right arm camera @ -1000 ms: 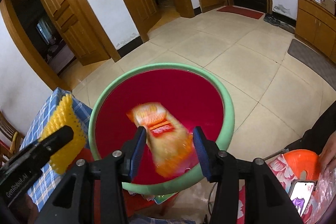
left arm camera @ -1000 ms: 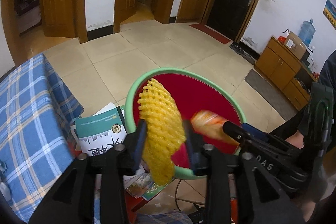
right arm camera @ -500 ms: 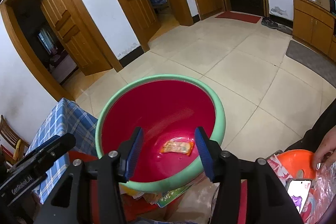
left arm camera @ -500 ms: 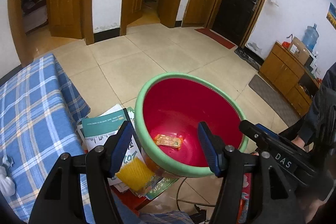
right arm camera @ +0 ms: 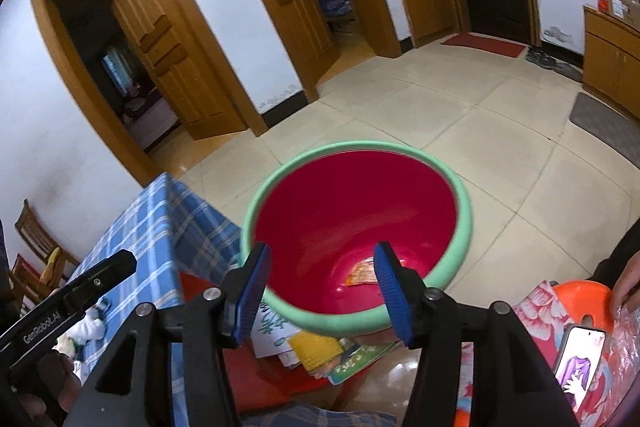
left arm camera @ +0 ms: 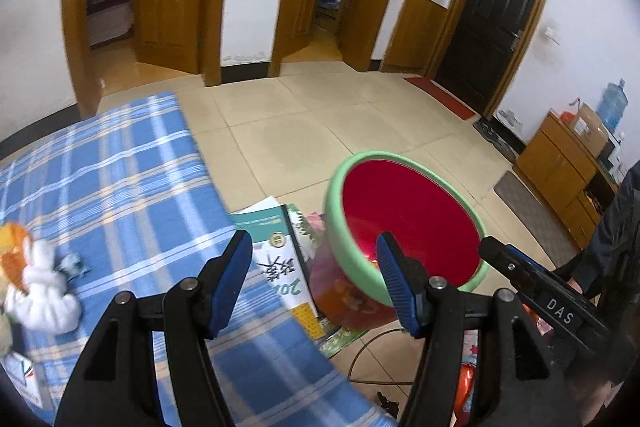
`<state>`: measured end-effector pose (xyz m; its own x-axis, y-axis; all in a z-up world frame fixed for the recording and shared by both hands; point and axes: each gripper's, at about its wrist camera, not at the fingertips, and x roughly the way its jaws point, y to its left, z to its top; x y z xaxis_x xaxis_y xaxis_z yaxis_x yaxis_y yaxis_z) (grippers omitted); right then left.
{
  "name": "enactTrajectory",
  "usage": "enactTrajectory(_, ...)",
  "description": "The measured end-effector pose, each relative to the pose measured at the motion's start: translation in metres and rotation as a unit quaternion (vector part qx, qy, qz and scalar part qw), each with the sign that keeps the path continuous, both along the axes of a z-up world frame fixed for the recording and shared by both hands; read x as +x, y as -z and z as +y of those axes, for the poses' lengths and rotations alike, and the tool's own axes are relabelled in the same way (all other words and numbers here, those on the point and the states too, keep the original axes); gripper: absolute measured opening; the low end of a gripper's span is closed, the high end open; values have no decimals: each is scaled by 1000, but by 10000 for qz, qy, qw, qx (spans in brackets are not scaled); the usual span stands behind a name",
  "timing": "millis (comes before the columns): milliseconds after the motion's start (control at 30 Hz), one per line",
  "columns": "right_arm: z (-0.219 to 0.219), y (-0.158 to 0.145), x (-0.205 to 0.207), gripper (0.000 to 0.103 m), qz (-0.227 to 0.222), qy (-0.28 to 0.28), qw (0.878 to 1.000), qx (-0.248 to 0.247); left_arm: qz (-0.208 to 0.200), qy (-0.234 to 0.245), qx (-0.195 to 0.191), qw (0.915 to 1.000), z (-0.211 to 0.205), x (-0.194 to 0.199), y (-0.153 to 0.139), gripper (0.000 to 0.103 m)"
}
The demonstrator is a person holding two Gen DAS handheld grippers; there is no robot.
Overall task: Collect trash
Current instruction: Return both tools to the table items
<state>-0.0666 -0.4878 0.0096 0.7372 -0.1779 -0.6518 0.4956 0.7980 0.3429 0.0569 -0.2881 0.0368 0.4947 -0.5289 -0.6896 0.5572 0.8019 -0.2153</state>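
**Flagging a stray net and a shaky basin**

Nearest to us, the left gripper (left arm camera: 313,243) and right gripper (right arm camera: 321,255) both stand released. Their jaws have just been opening and nothing lies between them.

Just beyond the left gripper, a white wad (left arm camera: 40,291) sits on the checked cloth (left arm camera: 120,179), uncollected. We judge it soft and light. A shallow pinch could tear off a scrap, or catch the cloth and drag it.

Under the right gripper, a yellow foam net (right arm camera: 316,345) lies outside the basin (right arm camera: 464,211), below its near rim, on a loose pile of books (left arm camera: 272,239). We rate this the main risk. The basin appears to rest on that same pile, so a reach for the net passes close under the rim. A knock there could tip the basin or slide it off the slick covers, and a book cover could be pinched along with the net.

Inside the basin, one wrapper (right arm camera: 360,273) lies near the bottom, toward the near wall. A tipped basin would spill it onto the floor.

A cable (left arm camera: 372,355) loops on the floor below the pile and could snag a low gripper. We cannot tell what it connects to.

To the right, a phone (right arm camera: 580,355) lies beside an orange stool (right arm camera: 580,299), well clear of the work.
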Motion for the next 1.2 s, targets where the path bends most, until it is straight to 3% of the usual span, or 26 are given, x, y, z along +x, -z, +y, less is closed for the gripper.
enactTrajectory(333,57,-9,14,62,-165,-716,9973,10,-93,-685,61,9976,73,-7,-9,64)
enactTrajectory(633,110,-11,32,65,-161,-1312,9912,7,-198,-1396,144,9899,142,-10,-11,64)
enactTrajectory(933,167,-11,59,68,-93,-1937,9810,-49,-288,-2089,279,9771,210,-11,-11,65)
enactTrajectory(1200,221,-5,87,74,33,-2564,9666,-21,-220,-2742,441,9604,264,-8,4,68)
